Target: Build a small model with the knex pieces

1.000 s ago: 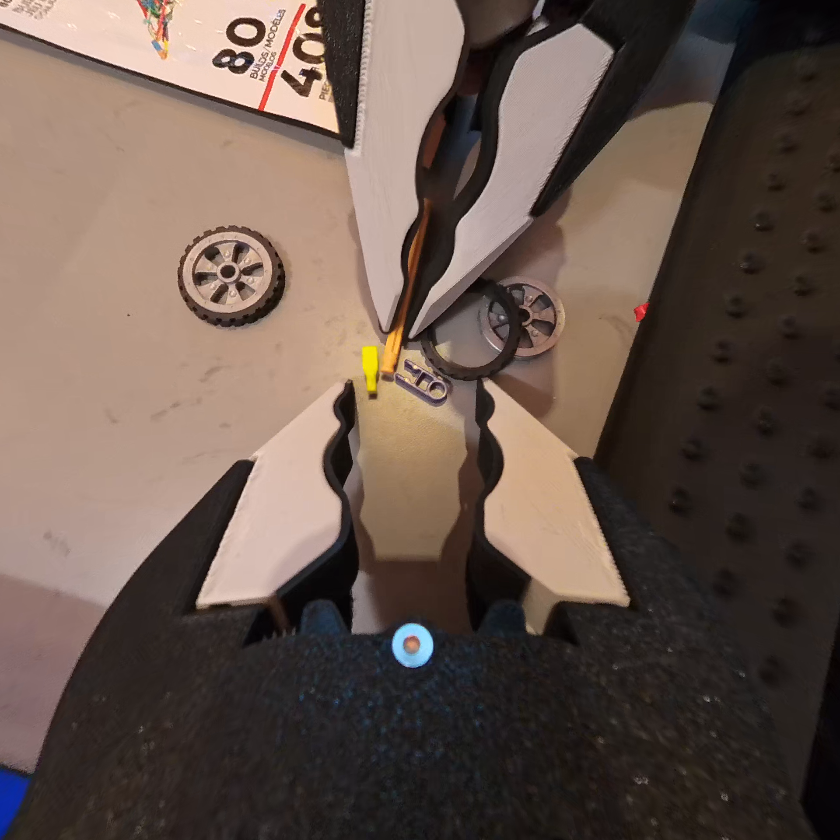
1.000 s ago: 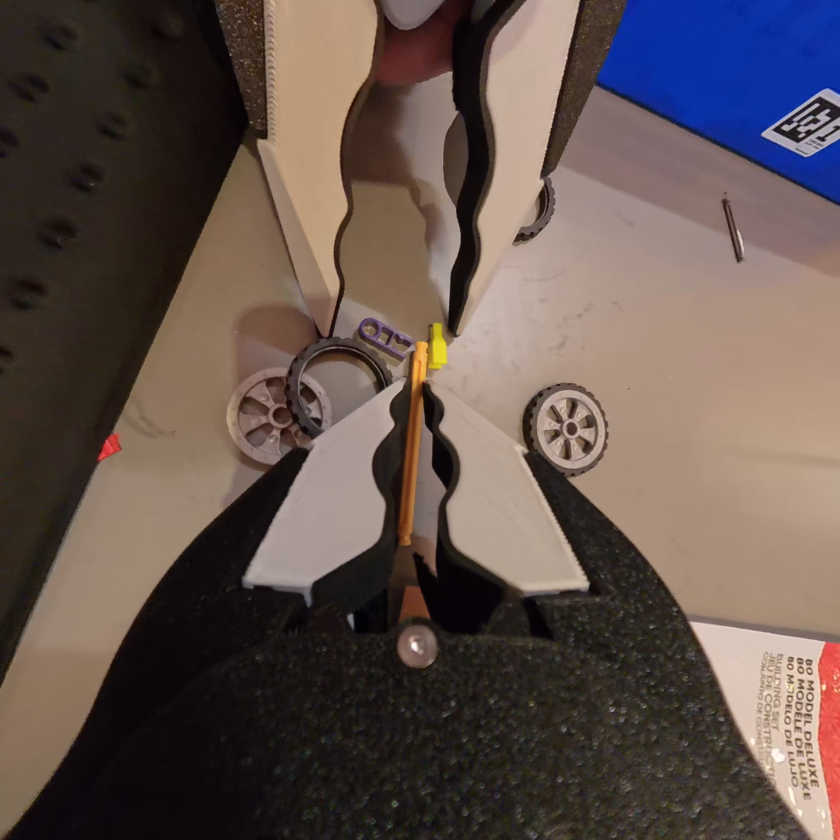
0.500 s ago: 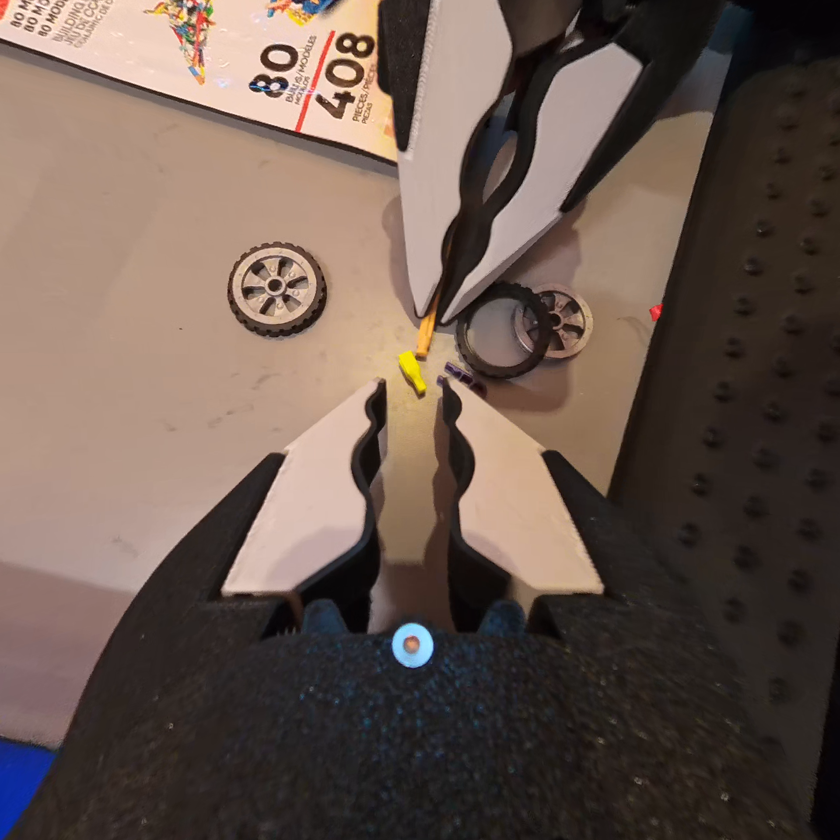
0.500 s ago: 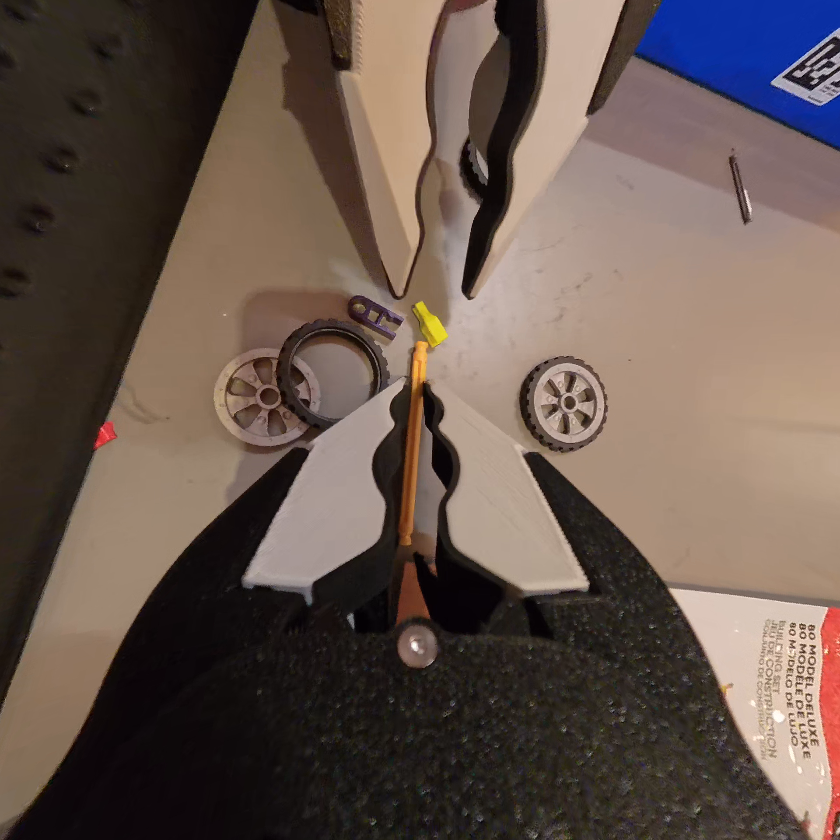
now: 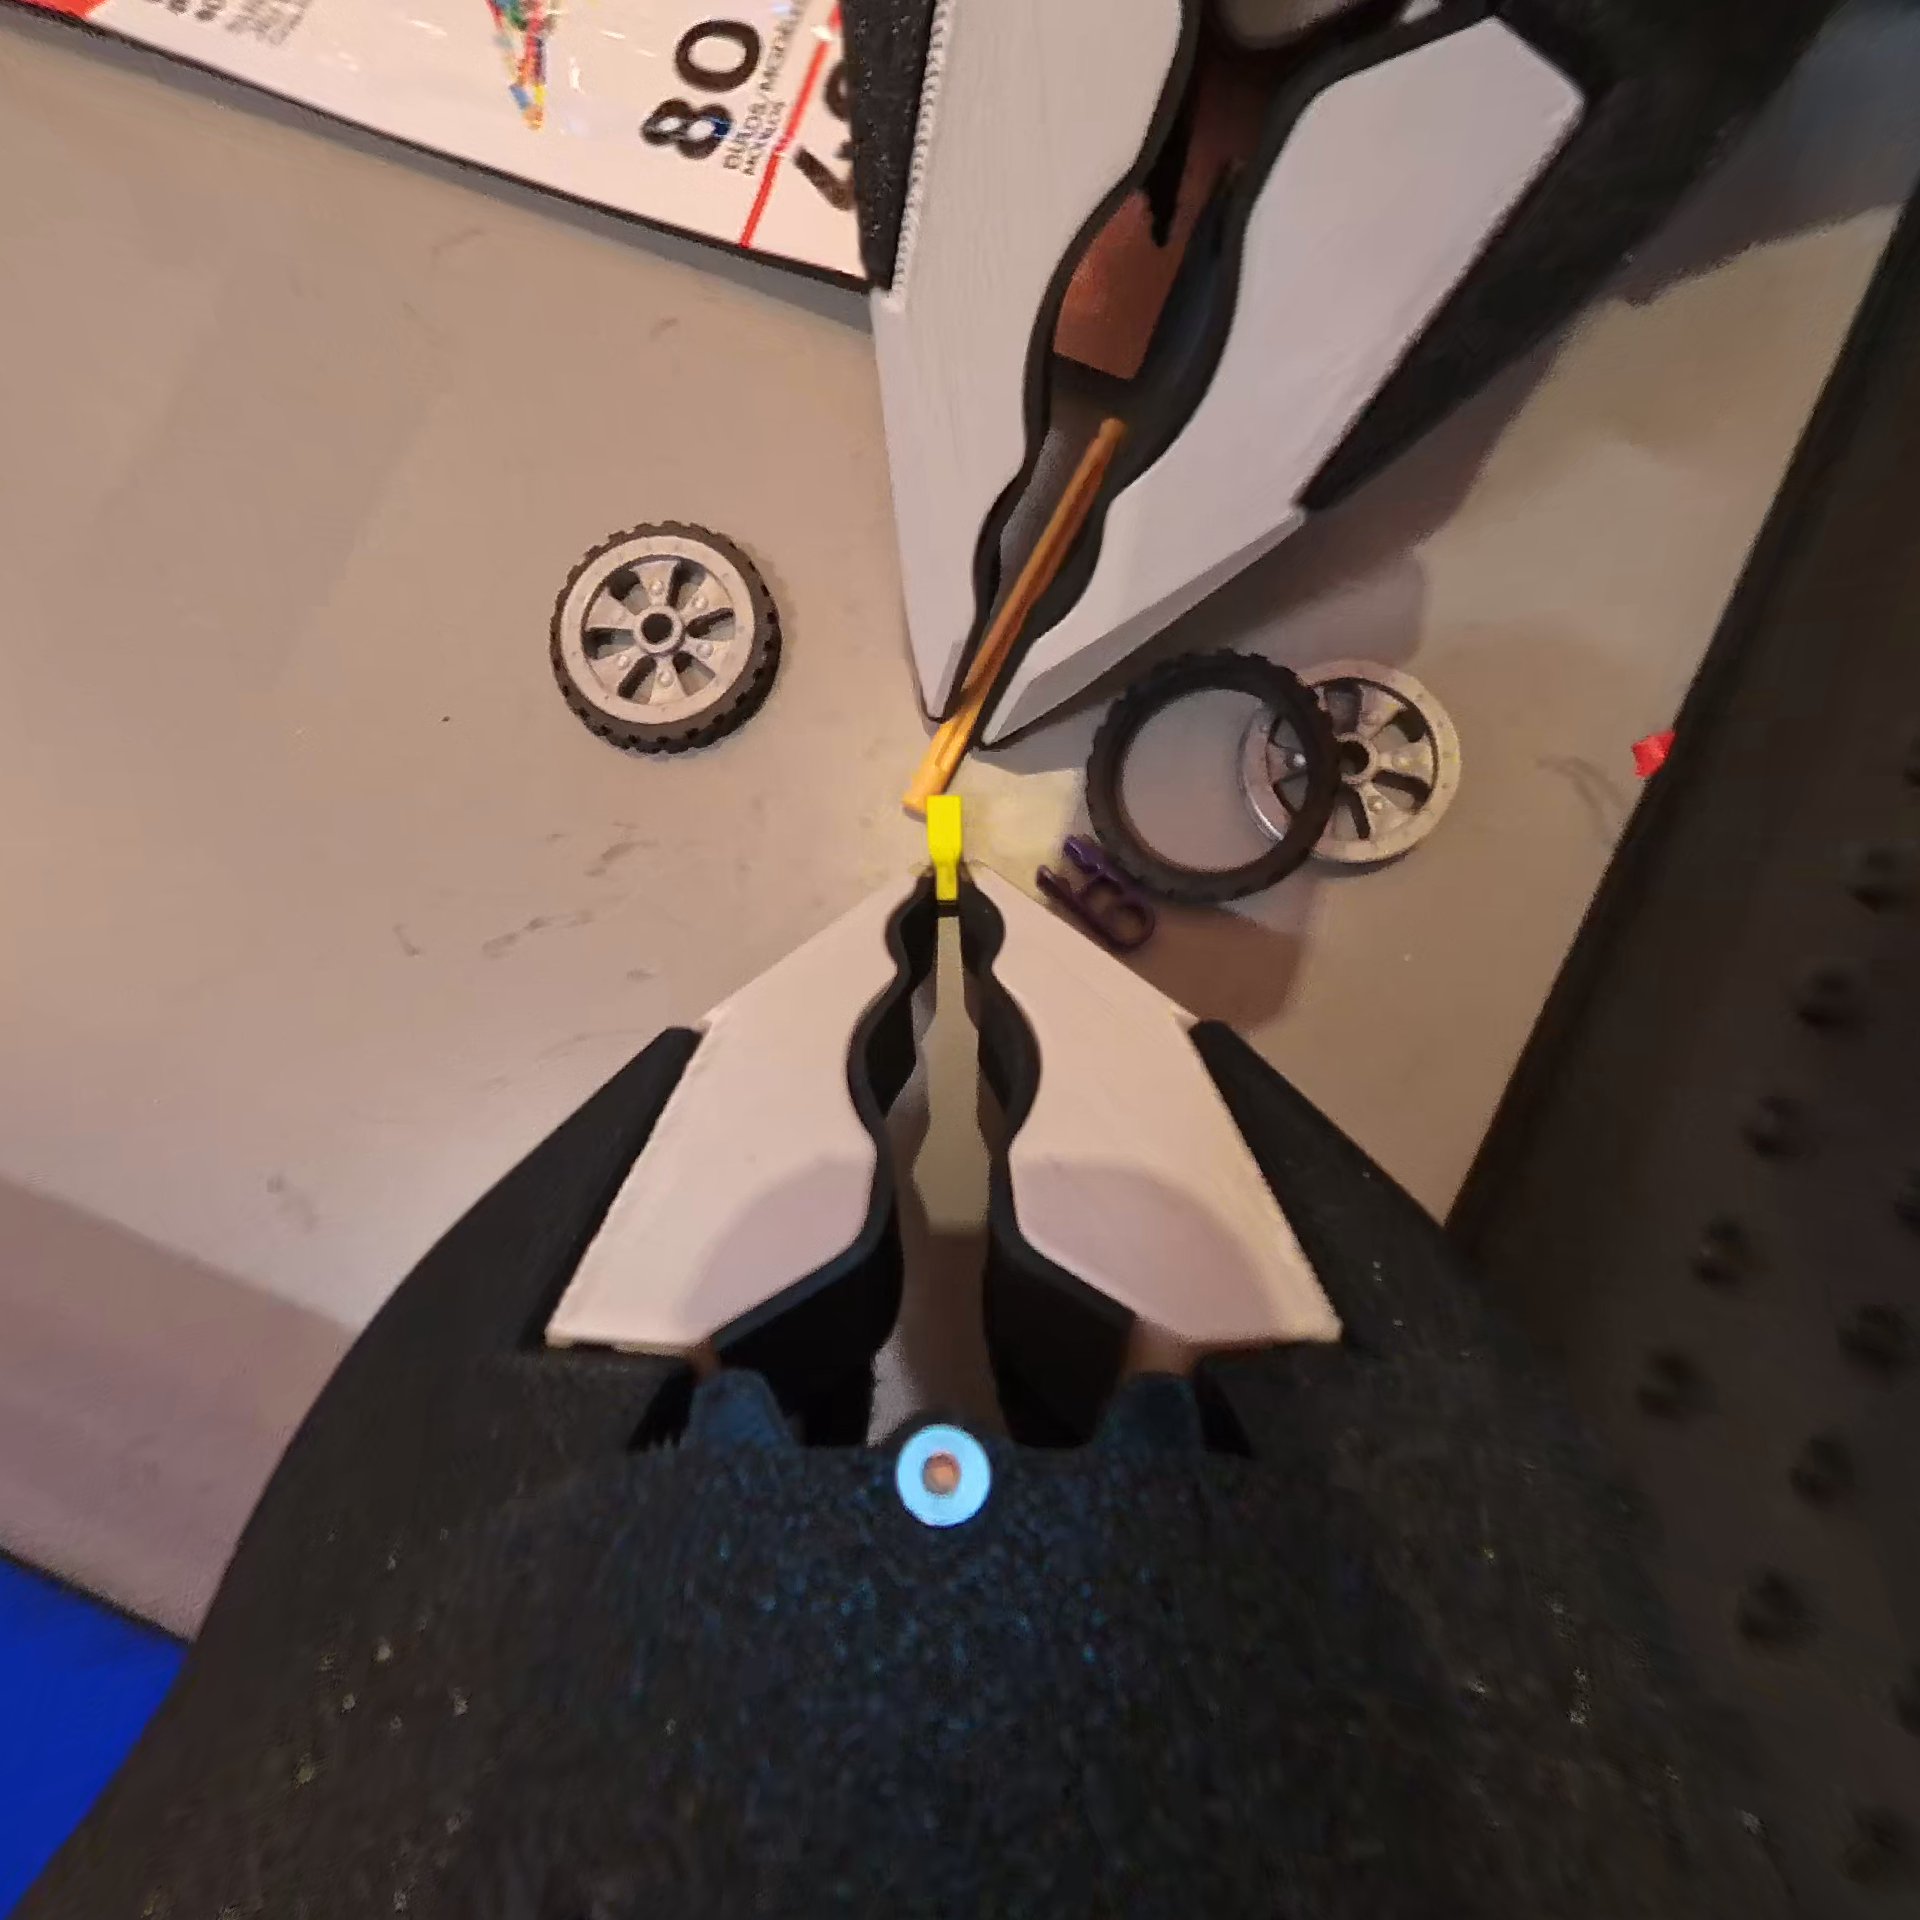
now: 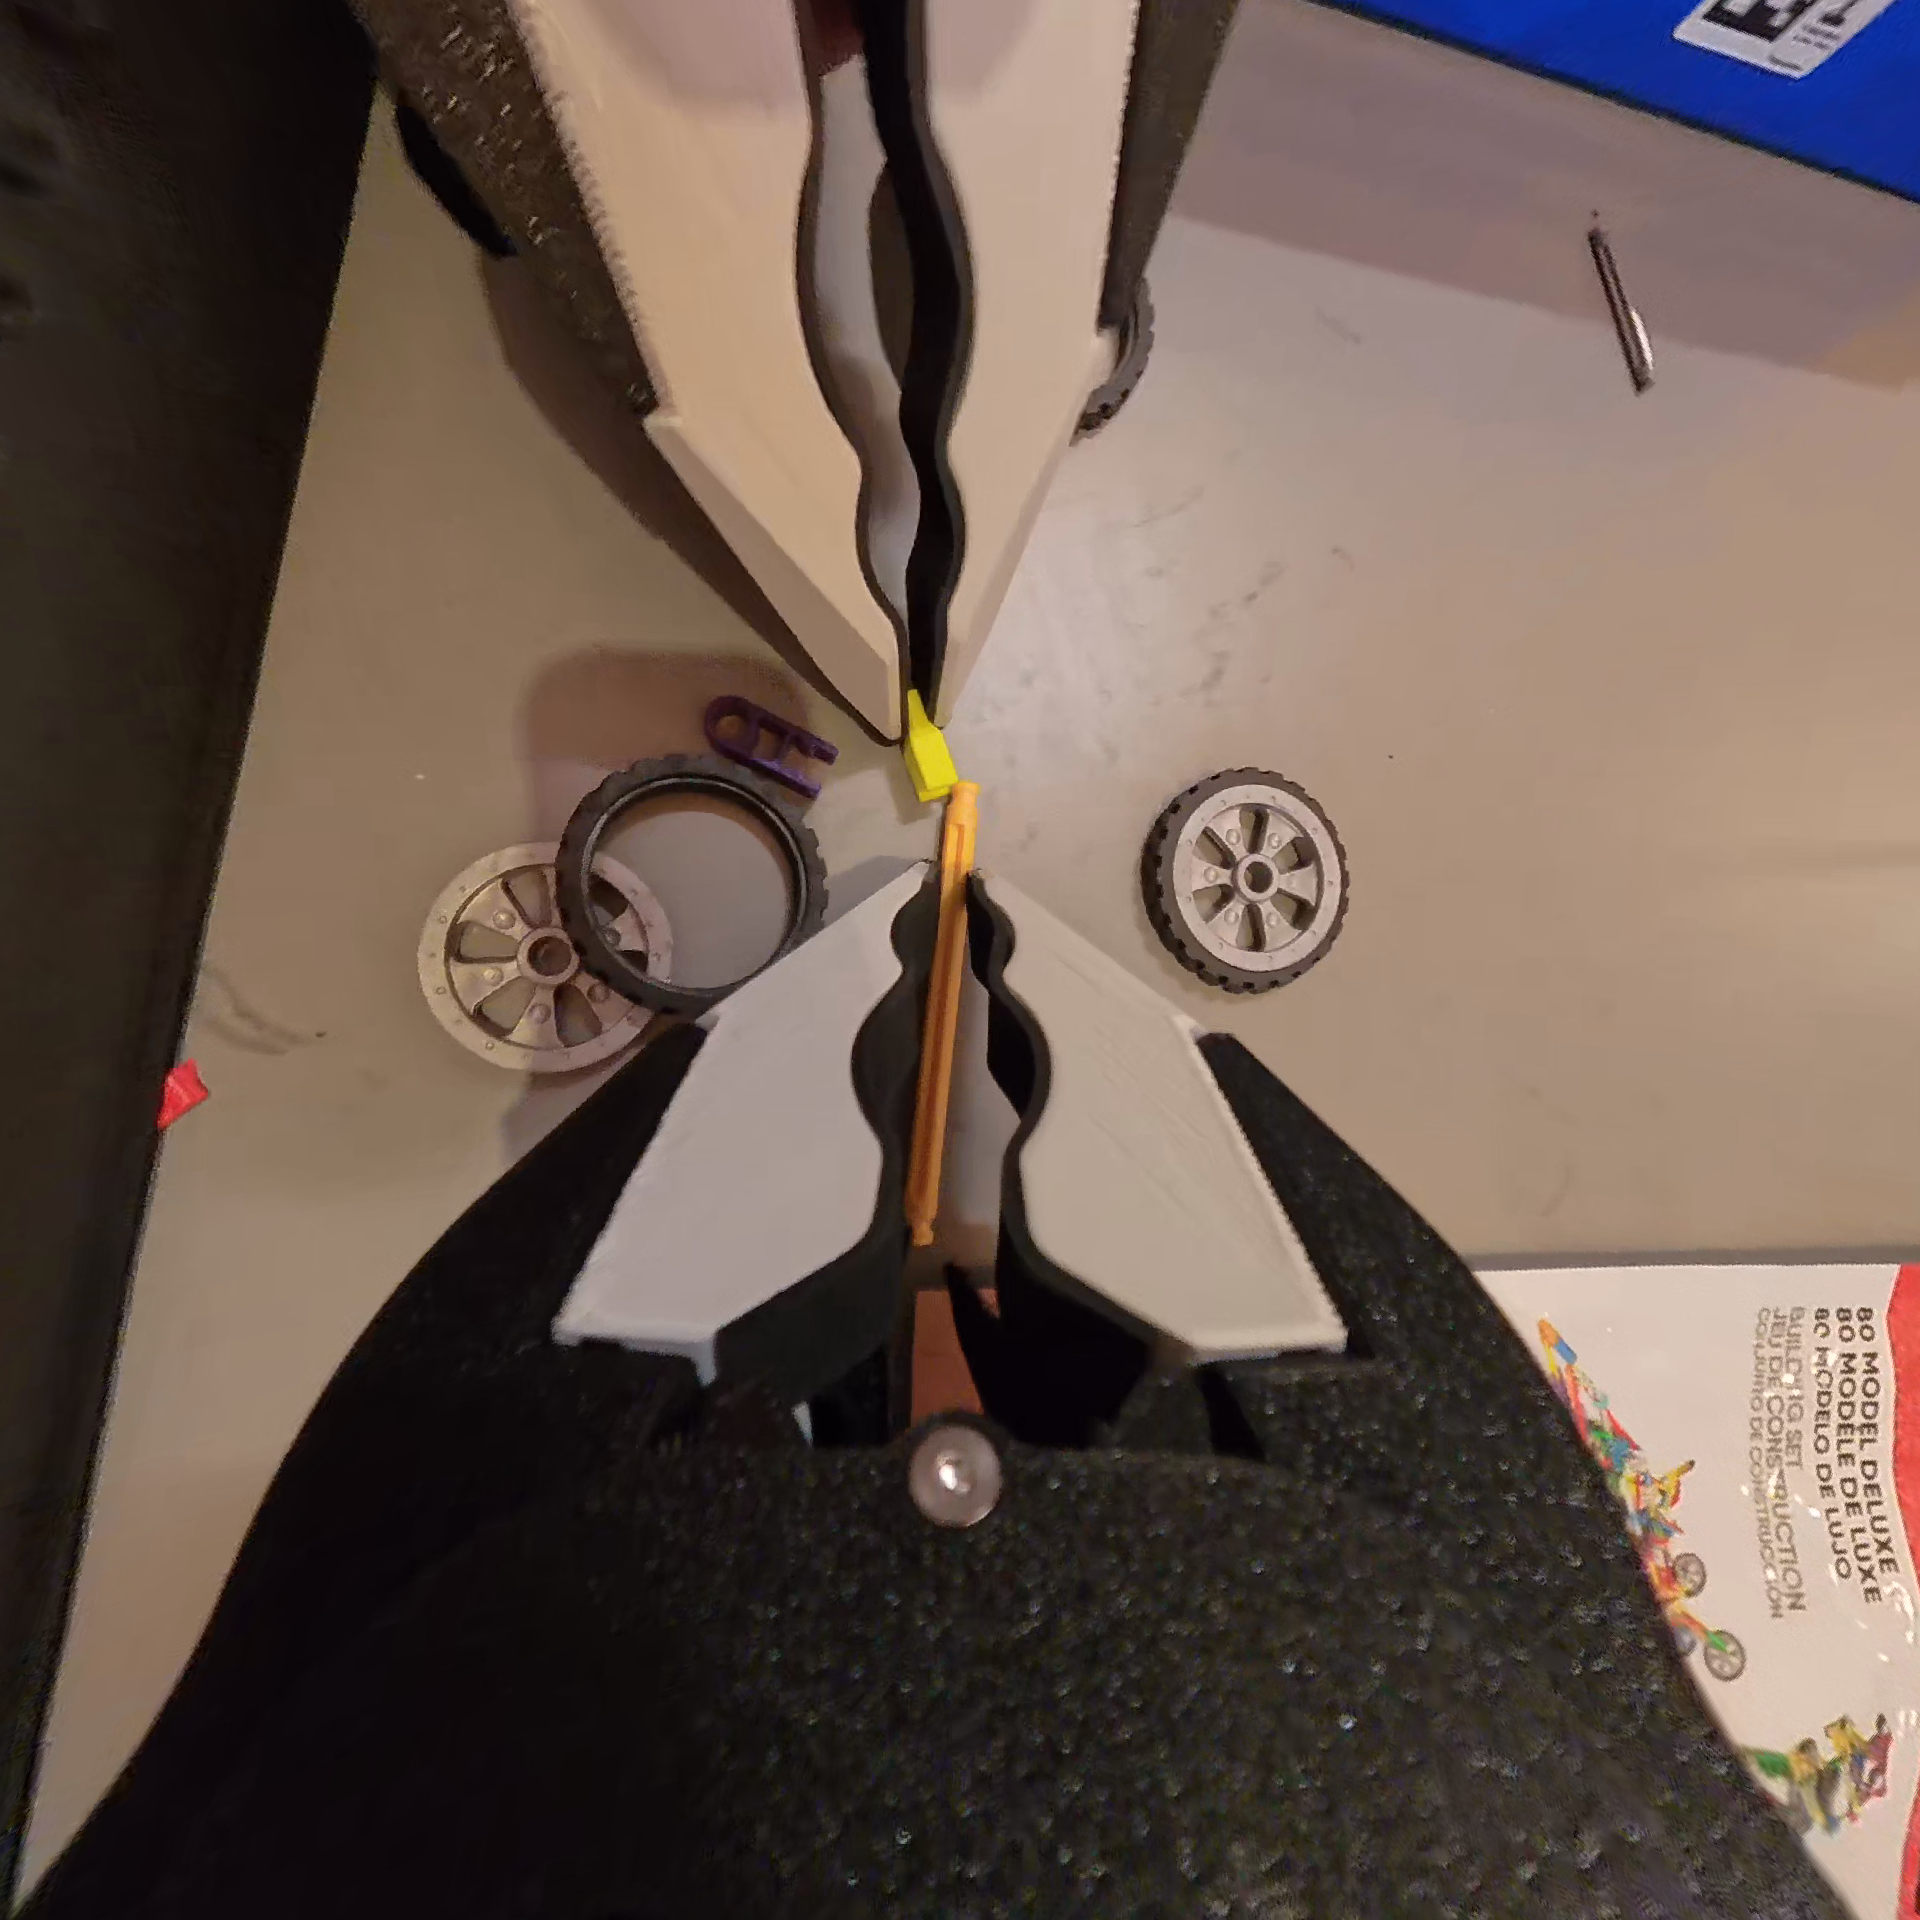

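Observation:
My left gripper (image 5: 943, 885) is shut on a small yellow connector piece (image 5: 943, 831), which sticks out past its tips; it also shows in the right wrist view (image 6: 927, 756). My right gripper (image 6: 948, 878) is shut on a thin orange rod (image 6: 940, 1023) that lies along its fingers. In the left wrist view the rod (image 5: 1023, 597) points down toward the yellow piece, its tip just short of it. The two grippers face each other tip to tip above the grey table (image 5: 312, 520).
A purple clip (image 5: 1107, 899), a loose black tyre (image 5: 1205, 779) and a bare grey hub (image 5: 1361, 764) lie to the right. A complete wheel (image 5: 665, 636) lies to the left. A printed box (image 5: 582, 94) is behind, a black studded mat (image 5: 1766, 1039) on the right. My left and right fingertips are right by each other. The right tips stand about 6 cm off the complete wheel (image 5: 665, 636). It is also in sight in the right wrist view (image 6: 1248, 875).
My left gripper has closed from open onto the yellow piece, which lay on the table before. The yellow piece now points at the rod's tip. The right gripper still holds the rod.

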{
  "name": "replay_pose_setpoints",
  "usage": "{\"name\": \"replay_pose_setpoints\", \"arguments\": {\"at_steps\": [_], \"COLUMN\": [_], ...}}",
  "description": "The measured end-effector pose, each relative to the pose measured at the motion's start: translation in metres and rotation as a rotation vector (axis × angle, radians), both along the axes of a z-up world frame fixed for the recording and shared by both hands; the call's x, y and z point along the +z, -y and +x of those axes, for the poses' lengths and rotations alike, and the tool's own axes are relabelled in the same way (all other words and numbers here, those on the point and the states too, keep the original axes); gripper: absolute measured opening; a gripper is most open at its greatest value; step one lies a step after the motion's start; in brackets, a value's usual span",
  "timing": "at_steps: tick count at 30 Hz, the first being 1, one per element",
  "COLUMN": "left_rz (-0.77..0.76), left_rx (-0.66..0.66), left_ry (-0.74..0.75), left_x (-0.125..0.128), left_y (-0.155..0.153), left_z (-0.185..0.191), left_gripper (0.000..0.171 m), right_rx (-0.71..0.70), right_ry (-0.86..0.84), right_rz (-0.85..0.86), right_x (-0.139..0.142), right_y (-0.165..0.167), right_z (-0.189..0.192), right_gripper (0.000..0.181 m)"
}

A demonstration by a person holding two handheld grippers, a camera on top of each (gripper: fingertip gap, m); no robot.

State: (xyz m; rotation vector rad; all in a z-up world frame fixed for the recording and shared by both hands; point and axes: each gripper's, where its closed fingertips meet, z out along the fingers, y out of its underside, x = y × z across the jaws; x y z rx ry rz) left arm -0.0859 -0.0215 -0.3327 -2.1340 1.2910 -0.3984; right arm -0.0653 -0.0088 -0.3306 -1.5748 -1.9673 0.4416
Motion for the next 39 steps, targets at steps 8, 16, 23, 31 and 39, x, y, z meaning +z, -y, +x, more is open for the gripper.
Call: {"name": "replay_pose_setpoints", "arguments": {"at_steps": [8,16,23,31,39], "left_rz": [0.025,0.078,0.08,0.096,0.119], "left_rx": [0.18,0.237,0.222,0.212,0.16], "left_ry": [0.013,-0.011,0.001,-0.004,-0.016], "left_x": [0.0,0.0,0.0,0.0,0.0], "left_y": [-0.006,-0.01,-0.01,-0.01,-0.01], "left_z": [0.002,0.002,0.002,0.003,0.007], "left_gripper": [0.002,0.002,0.002,0.002,0.002], "right_rx": [-0.087,-0.121,-0.091,-0.089,-0.068], "right_ry": [-0.022,-0.033,-0.053,-0.053,-0.08], "right_rz": [-0.043,-0.138,-0.17,-0.202,-0.261], "right_x": [0.003,0.002,0.002,0.002,0.005], "right_y": [-0.005,-0.001,0.003,0.004,0.01], "right_z": [-0.004,-0.003,-0.004,-0.003,-0.004], "right_gripper": [0.004,0.004,0.005,0.005,0.0]}}
